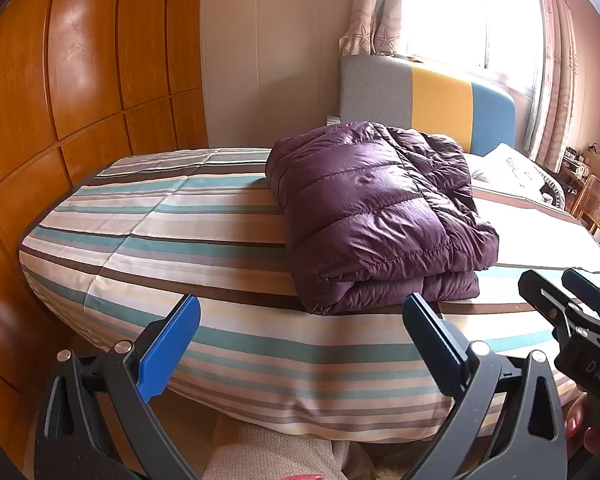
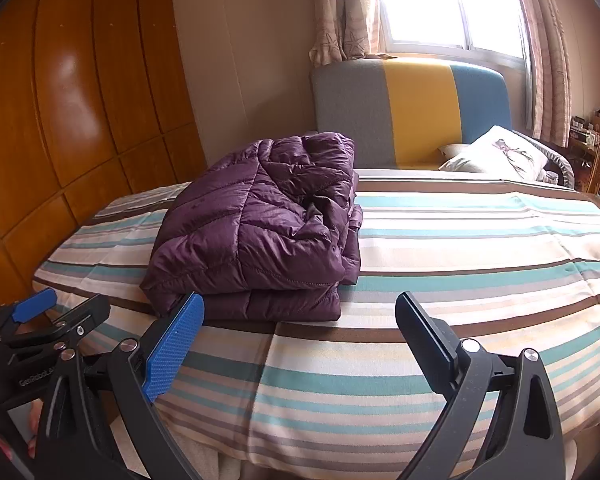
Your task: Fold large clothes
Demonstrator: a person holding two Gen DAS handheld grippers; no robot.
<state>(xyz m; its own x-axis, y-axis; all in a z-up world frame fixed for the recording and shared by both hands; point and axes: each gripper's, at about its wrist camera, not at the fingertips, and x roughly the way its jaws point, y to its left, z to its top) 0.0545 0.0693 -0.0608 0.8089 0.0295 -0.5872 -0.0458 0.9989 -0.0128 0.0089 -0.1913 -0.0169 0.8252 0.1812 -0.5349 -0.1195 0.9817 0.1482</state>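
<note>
Our left gripper (image 1: pixel 300 340) hangs spread wide and empty off the foot of the bed, and our right gripper (image 2: pixel 300 336) beside it is just as wide, gripping nothing. Ahead of both, the purple puffer jacket (image 1: pixel 374 216) lies folded into a thick bundle on the striped bedspread (image 1: pixel 172 232), near its front edge.

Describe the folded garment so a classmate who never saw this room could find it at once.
Start at the bed with the striped cover. Near its foot, toward the wooden wardrobe, lies the purple quilted jacket, folded into a thick bundle. It is the only dark, shiny thing there; the pillow is pale.
</note>
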